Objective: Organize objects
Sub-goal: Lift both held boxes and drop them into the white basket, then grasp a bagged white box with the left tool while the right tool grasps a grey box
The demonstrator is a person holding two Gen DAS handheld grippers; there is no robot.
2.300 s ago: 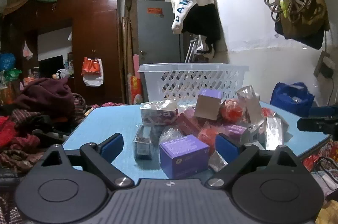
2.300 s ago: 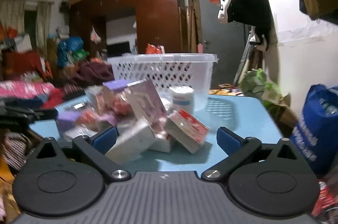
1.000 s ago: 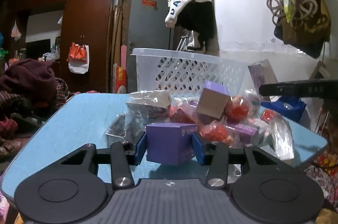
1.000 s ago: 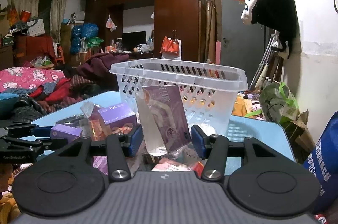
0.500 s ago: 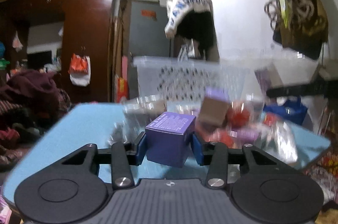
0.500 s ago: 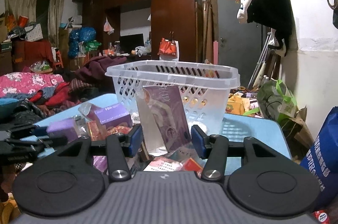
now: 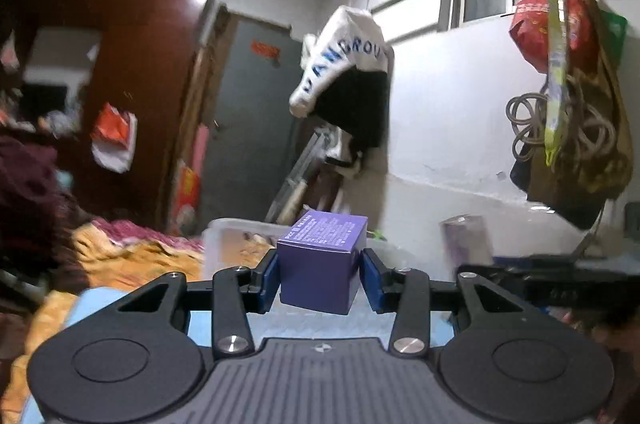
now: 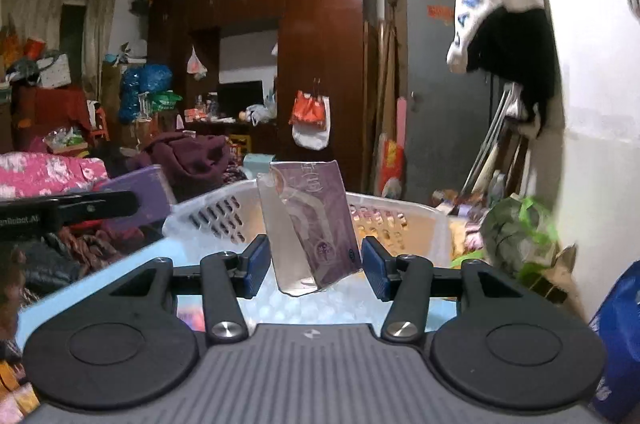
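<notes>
My left gripper (image 7: 319, 278) is shut on a purple box (image 7: 320, 264) and holds it up in front of the white plastic basket (image 7: 224, 236). My right gripper (image 8: 315, 266) is shut on a flat purple packet in clear wrap (image 8: 312, 224), held upright over the near rim of the basket (image 8: 404, 220). The left gripper and its purple box (image 8: 140, 192) show at the left of the right wrist view. The right gripper's packet (image 7: 466, 240) shows blurred at the right of the left wrist view.
The blue table (image 8: 100, 276) lies under the basket. A dark wardrobe (image 8: 320, 44) and a grey door (image 8: 436, 104) stand behind. A jacket (image 7: 344, 72) hangs on the white wall. Clothes (image 8: 188, 156) are piled at the left. A blue bag (image 8: 620, 336) sits at the right.
Both grippers have risen and moved forward to the basket with their loads. The pile of objects on the table has dropped out of view.
</notes>
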